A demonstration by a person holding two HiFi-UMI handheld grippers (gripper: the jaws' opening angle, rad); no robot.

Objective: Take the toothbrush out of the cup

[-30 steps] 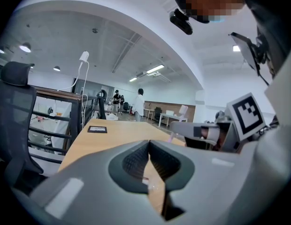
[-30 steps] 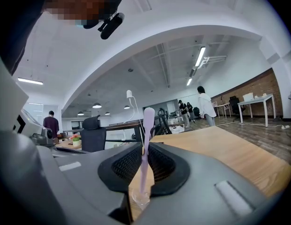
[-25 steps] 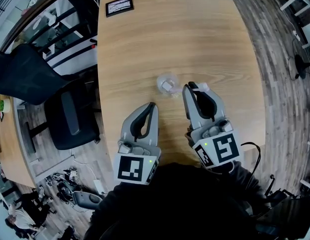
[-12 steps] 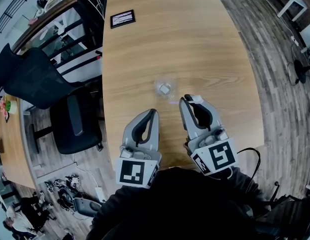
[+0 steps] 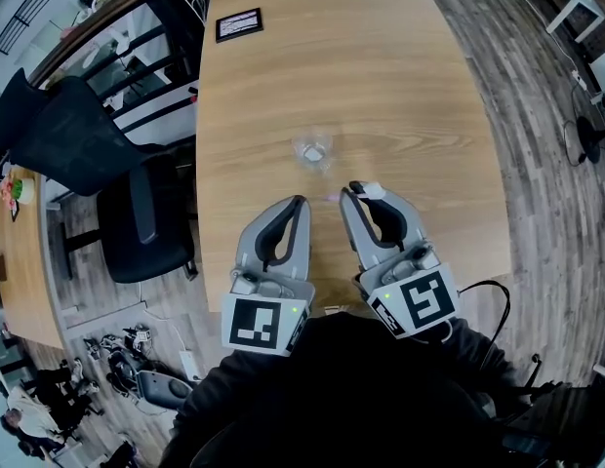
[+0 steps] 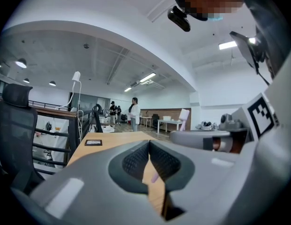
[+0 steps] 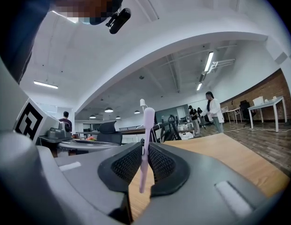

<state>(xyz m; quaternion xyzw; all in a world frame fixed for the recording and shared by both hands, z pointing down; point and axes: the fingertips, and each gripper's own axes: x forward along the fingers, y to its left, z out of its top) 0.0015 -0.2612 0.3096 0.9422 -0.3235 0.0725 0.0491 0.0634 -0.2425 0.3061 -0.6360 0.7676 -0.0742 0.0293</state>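
Gripping the toothbrush (image 7: 148, 118) upright between its pads, the right claw (image 5: 353, 191) sits nearer the tabletop's (image 5: 420, 86) near edge than the cup (image 5: 312, 150). The left claw (image 5: 299, 203) is closed and empty.

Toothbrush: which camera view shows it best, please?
The right gripper view: the toothbrush stands upright, its pale pink handle pinched by the right gripper between its fingers. The head view shows only a small pale bit at that gripper's tip; the left gripper view, only a pink end low in the picture.
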